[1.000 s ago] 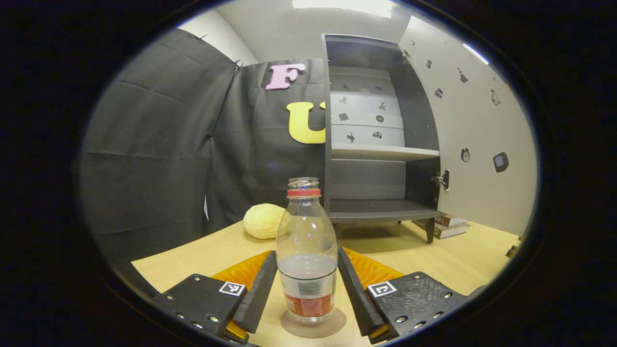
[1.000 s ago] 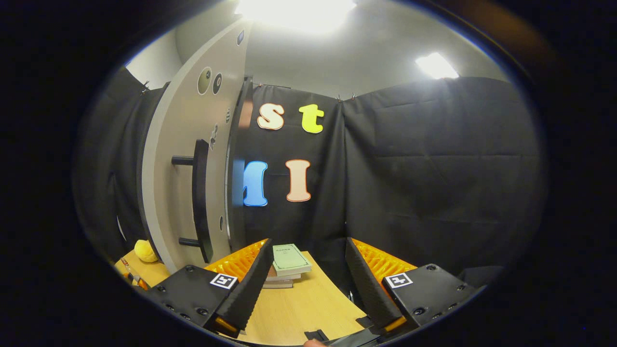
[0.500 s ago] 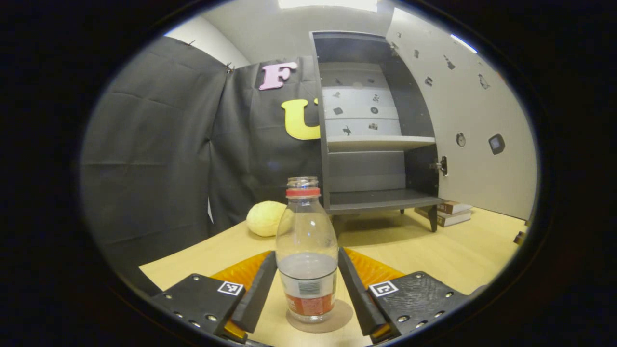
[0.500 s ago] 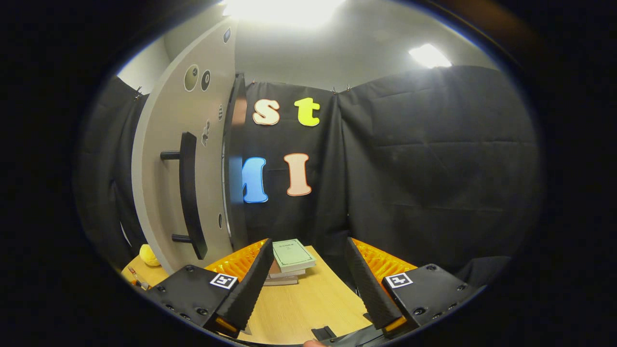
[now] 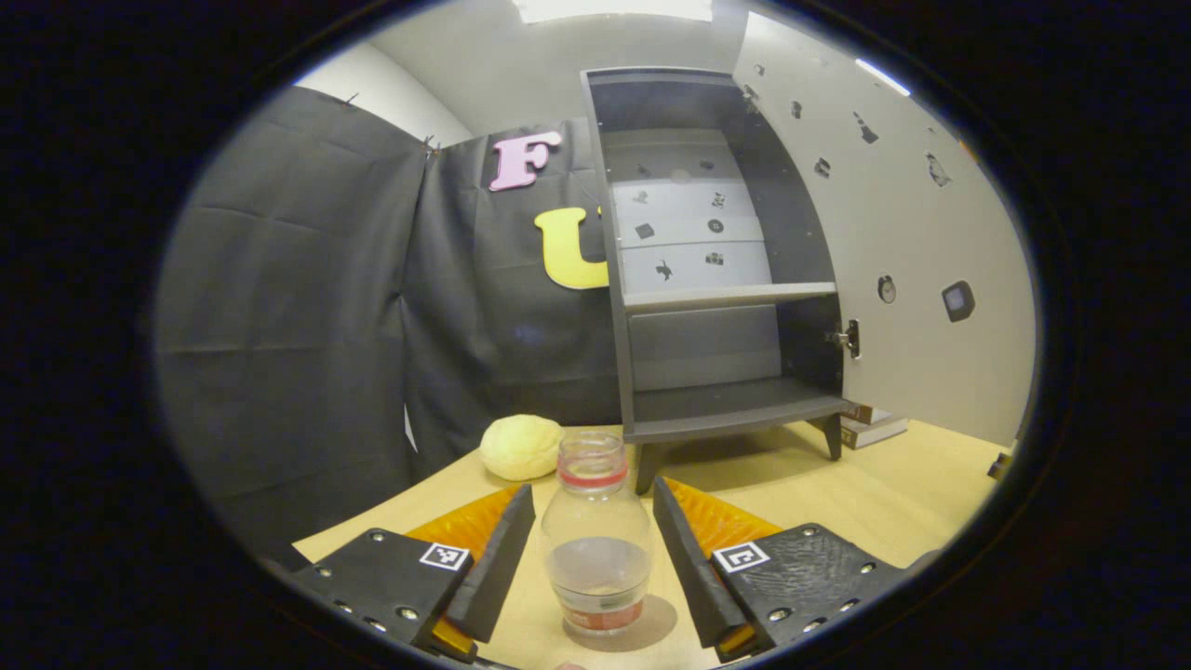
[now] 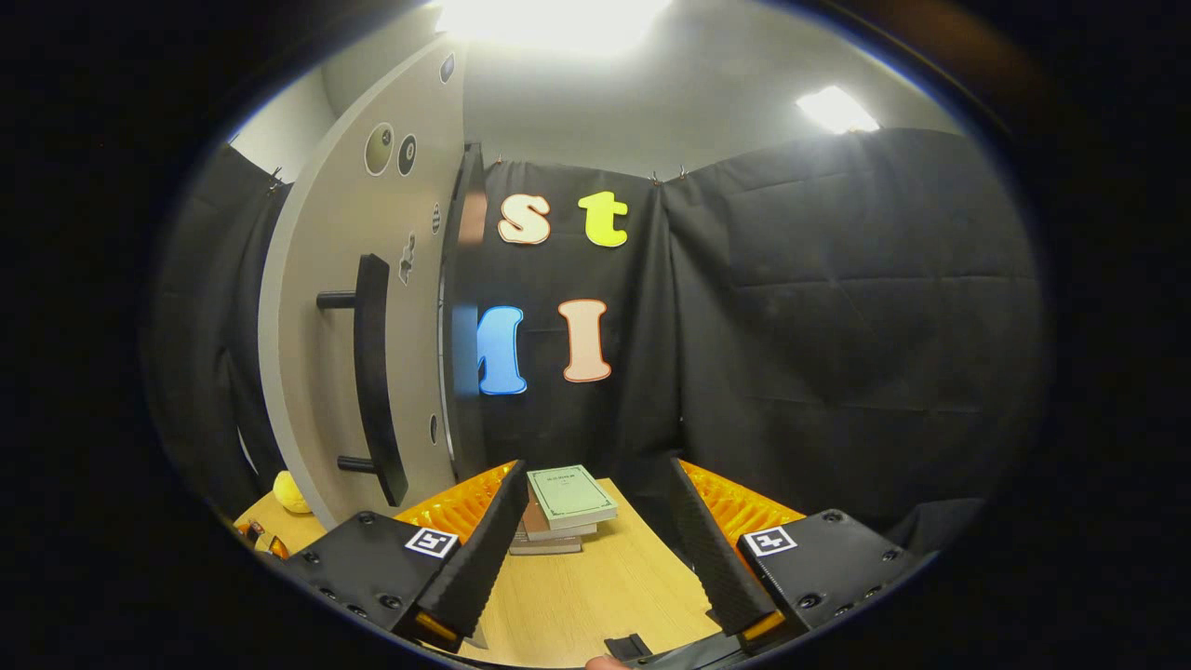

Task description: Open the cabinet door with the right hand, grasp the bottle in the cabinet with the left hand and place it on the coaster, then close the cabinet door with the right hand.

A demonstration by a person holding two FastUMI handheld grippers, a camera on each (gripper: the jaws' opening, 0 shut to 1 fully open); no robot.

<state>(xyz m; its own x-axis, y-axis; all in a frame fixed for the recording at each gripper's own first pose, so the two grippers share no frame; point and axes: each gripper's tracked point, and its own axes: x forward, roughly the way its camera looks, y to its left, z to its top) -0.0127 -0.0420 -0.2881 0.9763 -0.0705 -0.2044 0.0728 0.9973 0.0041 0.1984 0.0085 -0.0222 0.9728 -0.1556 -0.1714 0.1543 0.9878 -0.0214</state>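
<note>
Bottle (image 5: 596, 544) stands upright on the coaster (image 5: 651, 625) between the fingers of the left hand-held gripper (image 5: 592, 558), whose jaws are spread with a clear gap on each side, so the grip is released and the placing step looks done. The coaster shows as a round mat under and just right of the bottle's base; whether the bottle sits fully centred on it is hard to tell from this angle. Beyond the bottle, on the desk (image 5: 893, 493), a pale round lump (image 5: 521, 447) lies ahead and to the left. Farther ahead and to the right stands the cabinet (image 5: 716, 279), its lower shelf bare and its door (image 5: 903, 251) swung wide open.

The right hand-held gripper (image 6: 595, 549) is also released, holding nothing, with a stack of books (image 6: 563, 507) on the desk just ahead between its fingers. The door's outer face and its long handle (image 6: 372, 372) stand ahead and to the left, apart from the fingers. What remains, by my reading, is closing the door with the right hand.
</note>
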